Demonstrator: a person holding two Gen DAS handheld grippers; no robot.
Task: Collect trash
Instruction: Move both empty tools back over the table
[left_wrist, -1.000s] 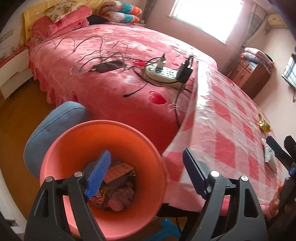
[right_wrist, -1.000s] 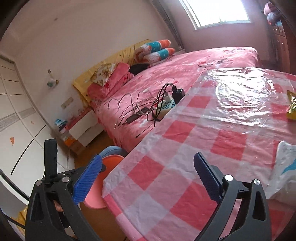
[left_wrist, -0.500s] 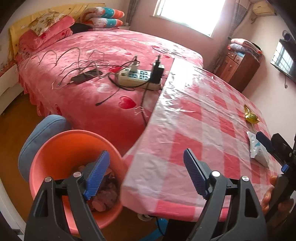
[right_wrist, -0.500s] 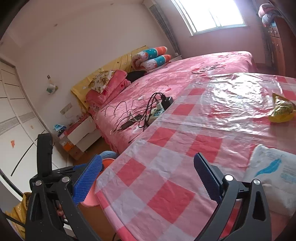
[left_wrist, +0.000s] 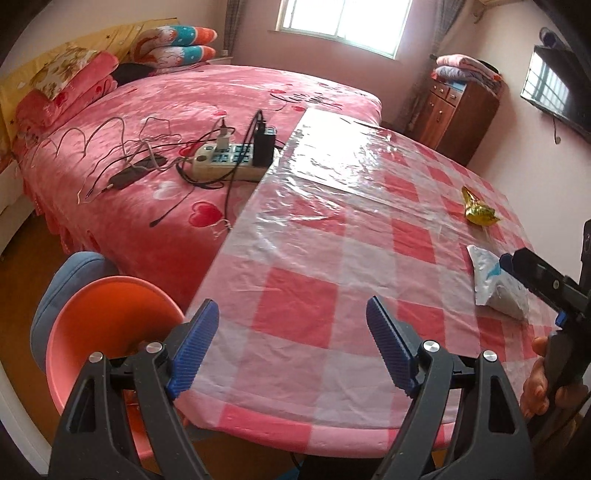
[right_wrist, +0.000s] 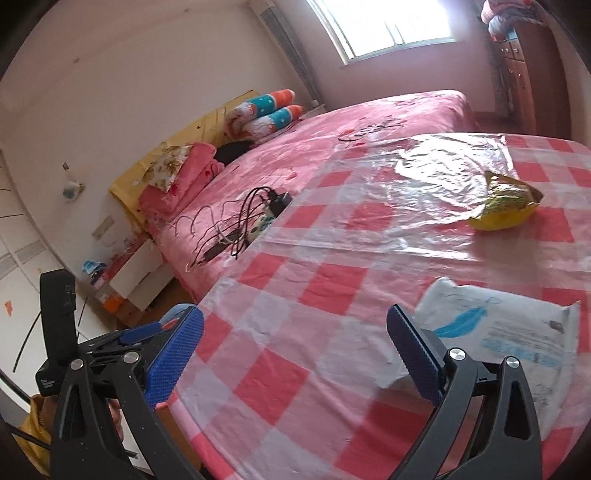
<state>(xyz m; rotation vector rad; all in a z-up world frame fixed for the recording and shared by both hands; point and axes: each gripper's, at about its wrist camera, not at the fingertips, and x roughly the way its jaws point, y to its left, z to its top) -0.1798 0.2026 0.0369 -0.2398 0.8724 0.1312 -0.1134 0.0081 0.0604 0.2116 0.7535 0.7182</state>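
A white wipes packet (right_wrist: 509, 332) with a blue feather print lies on the checked tablecloth (right_wrist: 332, 288), just right of my right gripper (right_wrist: 295, 354), which is open and holds nothing. The same packet (left_wrist: 495, 284) shows at the right of the left wrist view. Farther back lies a crumpled yellow snack wrapper (right_wrist: 506, 206), also seen as a small gold wrapper (left_wrist: 476, 212). My left gripper (left_wrist: 291, 347) stands open and empty over the table's near corner. An orange bin (left_wrist: 107, 325) stands on the floor at the lower left.
A pink bed (left_wrist: 166, 122) beside the table carries a power strip (left_wrist: 229, 158) with chargers and several cables. A blue stool (left_wrist: 62, 284) sits behind the bin. A wooden cabinet (left_wrist: 454, 114) stands at the far wall. A hand (left_wrist: 543, 380) holds the right gripper.
My left gripper has swung from above the orange bin to over the table corner. The right gripper moved right, bringing the white packet and yellow wrapper fully into view. Both stayed open.
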